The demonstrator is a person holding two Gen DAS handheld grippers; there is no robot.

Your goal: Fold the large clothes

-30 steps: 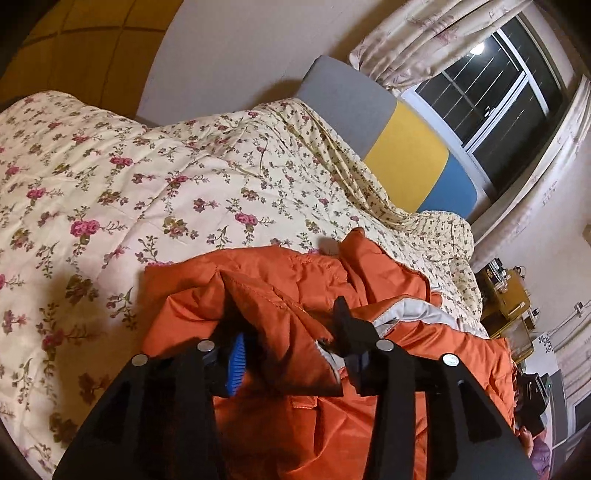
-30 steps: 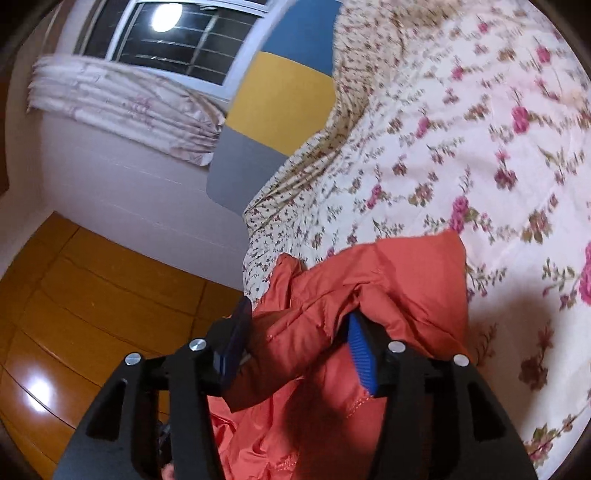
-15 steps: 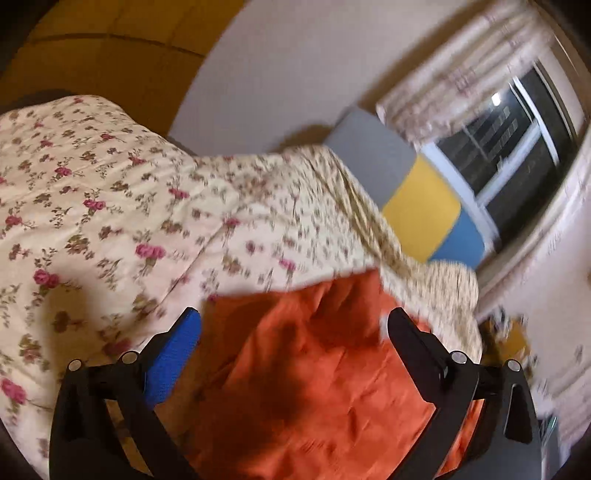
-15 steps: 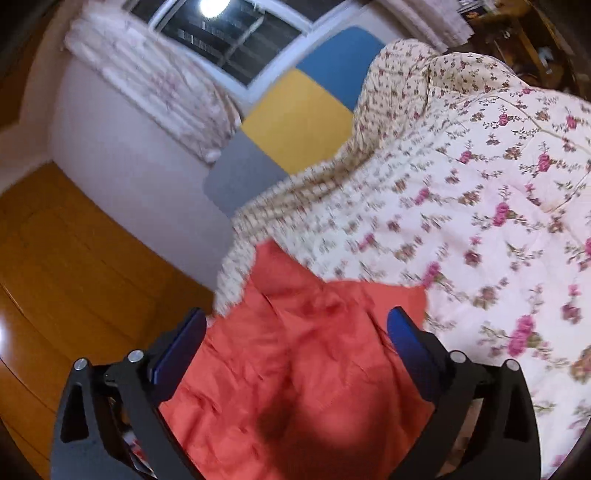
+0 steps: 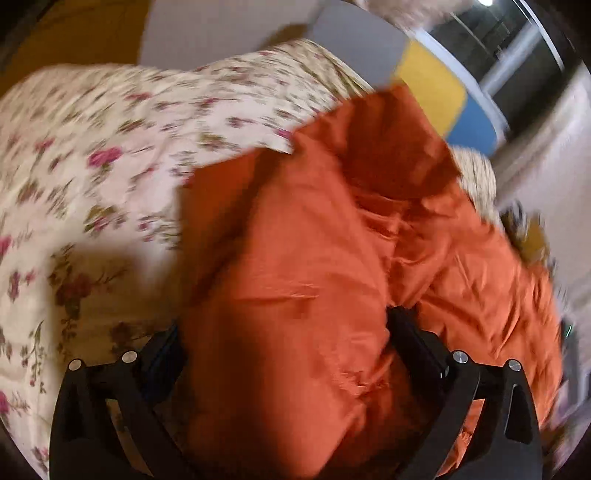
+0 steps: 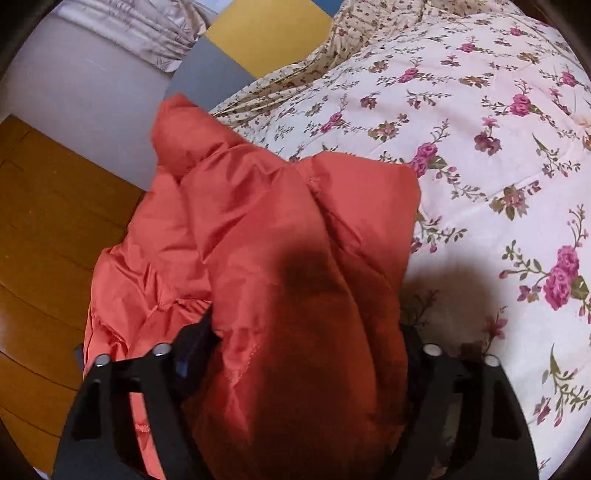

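Note:
An orange puffer jacket (image 5: 317, 258) lies folded on a floral quilt (image 5: 110, 155). In the left wrist view, my left gripper (image 5: 284, 343) is open wide, and a thick fold of the jacket bulges up between its fingers. In the right wrist view, the same jacket (image 6: 280, 251) fills the gap of my right gripper (image 6: 303, 343), which is also open wide, its fingers astride a padded fold. The fingertips of both grippers are partly hidden by the fabric. The left wrist view is blurred.
The floral quilt (image 6: 480, 129) covers the bed to the right of the jacket. A headboard with grey, yellow and blue panels (image 6: 258, 40) stands behind. Wooden floor (image 6: 44, 240) lies to the left of the bed. A curtain (image 6: 147, 33) and window are beyond.
Both grippers, shut on folds of the jacket one second ago, opened and let go. They have since come down close over the jacket, which now bulges between their open fingers.

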